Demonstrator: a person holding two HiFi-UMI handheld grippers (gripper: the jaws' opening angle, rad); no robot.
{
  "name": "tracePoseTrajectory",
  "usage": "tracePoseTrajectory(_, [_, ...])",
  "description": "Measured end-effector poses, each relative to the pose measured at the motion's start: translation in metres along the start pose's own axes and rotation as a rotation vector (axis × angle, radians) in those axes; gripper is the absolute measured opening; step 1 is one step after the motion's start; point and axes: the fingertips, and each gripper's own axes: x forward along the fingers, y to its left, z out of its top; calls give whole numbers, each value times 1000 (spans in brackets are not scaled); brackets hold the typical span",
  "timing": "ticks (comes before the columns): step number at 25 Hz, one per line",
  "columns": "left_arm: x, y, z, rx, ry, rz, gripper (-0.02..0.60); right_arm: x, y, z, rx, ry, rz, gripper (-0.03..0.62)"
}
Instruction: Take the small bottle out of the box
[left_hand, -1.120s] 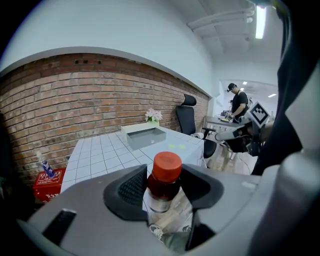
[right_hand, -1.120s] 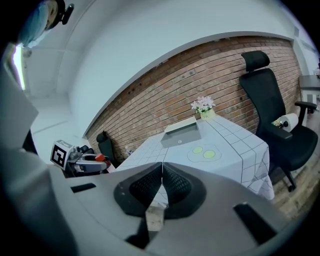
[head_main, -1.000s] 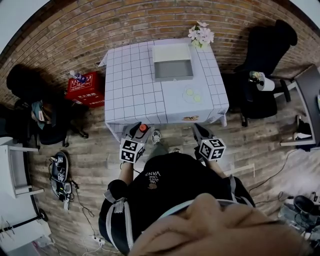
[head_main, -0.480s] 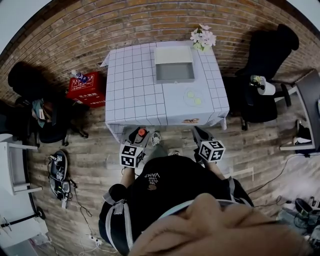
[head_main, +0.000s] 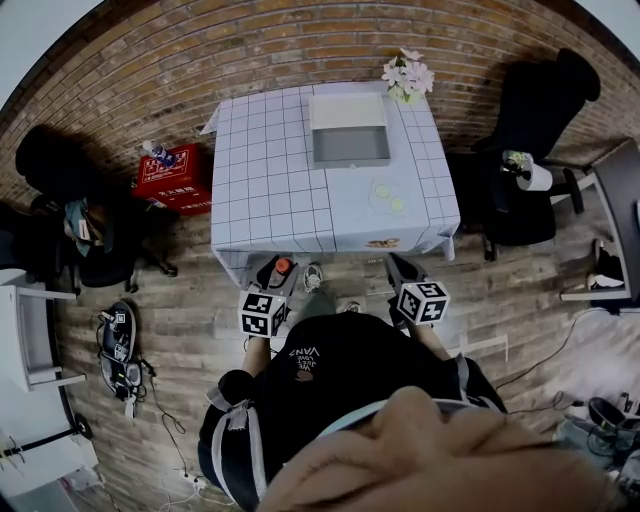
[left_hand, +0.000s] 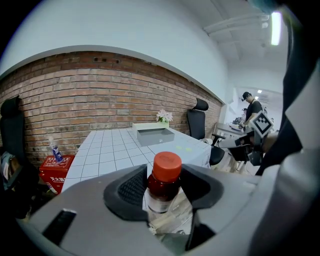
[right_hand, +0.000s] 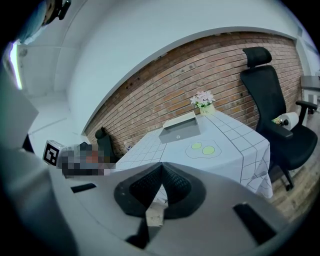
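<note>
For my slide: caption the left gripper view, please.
Left gripper holds a small red-capped bottle; table and box beyond.

A red-brown brick wall (head_main: 300, 40) curves behind a desk (head_main: 270, 190) draped in a white cloth with a dark grid, and the desk stands on a worn wood-plank floor (head_main: 180, 330). A black office chair (head_main: 535, 110) stands just beside the desk's right edge, and another dark chair (head_main: 50, 160) sits well apart at the left, near the wall. Overhead, a strip light (left_hand: 275, 27) glows on a white ceiling.

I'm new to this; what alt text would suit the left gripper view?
A small bottle with an orange-red cap stands clamped in the left gripper. Beyond it, a checked table holds a grey box and flowers before a brick wall.
</note>
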Motion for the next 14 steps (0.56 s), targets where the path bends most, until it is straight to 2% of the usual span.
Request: tracePoseTrajectory(14, [12, 2, 9, 15, 1, -21, 209, 4, -6, 5, -12, 8, -17, 3])
